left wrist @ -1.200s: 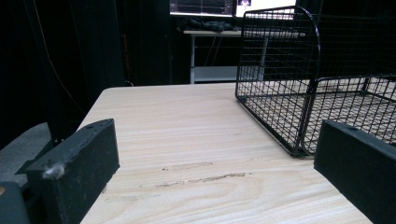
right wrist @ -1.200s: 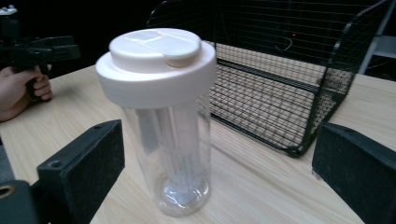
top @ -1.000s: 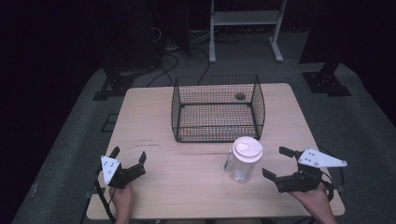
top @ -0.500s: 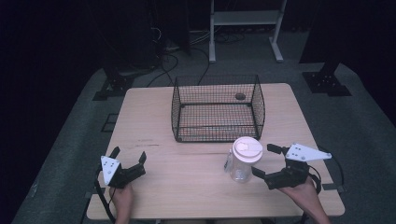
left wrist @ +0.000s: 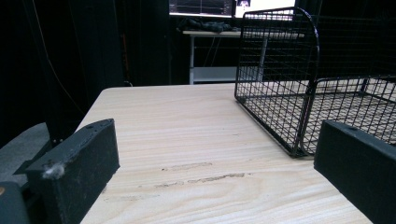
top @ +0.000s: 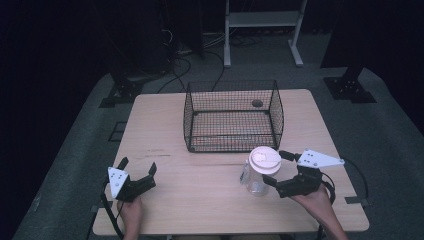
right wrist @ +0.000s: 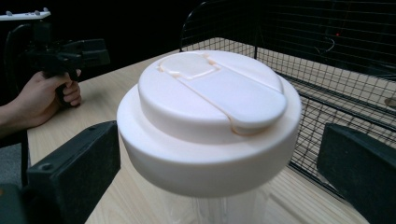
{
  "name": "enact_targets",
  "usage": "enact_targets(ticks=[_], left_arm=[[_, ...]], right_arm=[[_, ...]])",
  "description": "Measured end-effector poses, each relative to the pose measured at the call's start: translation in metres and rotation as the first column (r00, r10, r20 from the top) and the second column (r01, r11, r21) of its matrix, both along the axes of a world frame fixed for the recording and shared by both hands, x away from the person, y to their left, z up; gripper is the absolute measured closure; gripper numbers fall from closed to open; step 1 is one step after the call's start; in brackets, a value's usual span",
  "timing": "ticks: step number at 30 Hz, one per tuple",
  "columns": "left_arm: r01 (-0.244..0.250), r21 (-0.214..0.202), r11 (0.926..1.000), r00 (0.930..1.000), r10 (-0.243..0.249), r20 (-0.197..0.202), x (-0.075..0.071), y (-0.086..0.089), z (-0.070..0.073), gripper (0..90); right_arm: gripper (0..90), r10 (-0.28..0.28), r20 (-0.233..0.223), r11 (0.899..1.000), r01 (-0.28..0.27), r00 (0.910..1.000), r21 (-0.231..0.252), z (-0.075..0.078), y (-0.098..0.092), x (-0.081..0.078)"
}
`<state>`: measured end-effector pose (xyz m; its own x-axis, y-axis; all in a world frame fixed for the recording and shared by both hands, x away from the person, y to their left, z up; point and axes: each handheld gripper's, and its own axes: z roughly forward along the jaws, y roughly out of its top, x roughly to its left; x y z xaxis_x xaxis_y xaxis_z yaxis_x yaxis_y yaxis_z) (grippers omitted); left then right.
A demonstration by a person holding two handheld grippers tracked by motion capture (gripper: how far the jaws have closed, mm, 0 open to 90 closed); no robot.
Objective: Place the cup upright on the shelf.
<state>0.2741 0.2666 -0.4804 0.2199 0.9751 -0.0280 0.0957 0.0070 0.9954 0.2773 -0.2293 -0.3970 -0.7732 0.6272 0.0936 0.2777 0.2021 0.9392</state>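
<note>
At about five o'clock on the table, nearest the person, the right gripper is seen with its jaws spread wide and empty, one on each side of the jar. A gap is left on both sides between the jaws and the white lid, so nothing is gripped yet; the wide spread is probably kept so that the broad lid can be cleared before any closing. The jar itself is a clear container standing upright on the wood, just in front of the basket's near wall, where it can be reached from the right side without the mesh being touched.

At about seven o'clock the left gripper is held low over the table by a hand, its jaws also wide apart and holding nothing, pointed towards twelve. It is kept well apart from the jar, presumably parked out of the way.

Farther off, toward twelve o'clock, the wire basket stands open-topped in the middle of the table. A small dark object is visible by its far right corner; what it is cannot be told.
</note>
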Motion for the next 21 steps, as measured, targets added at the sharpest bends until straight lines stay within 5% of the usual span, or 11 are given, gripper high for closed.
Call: enact_targets(ticks=[21], left_arm=[[0.000,-0.007,1.0000,1.0000,0.000,0.000,0.000,0.001,0.000,0.0]], right_arm=[[0.0,0.017,-0.001,1.000,-0.017,0.9999,0.007,-0.006,0.015,0.011]])
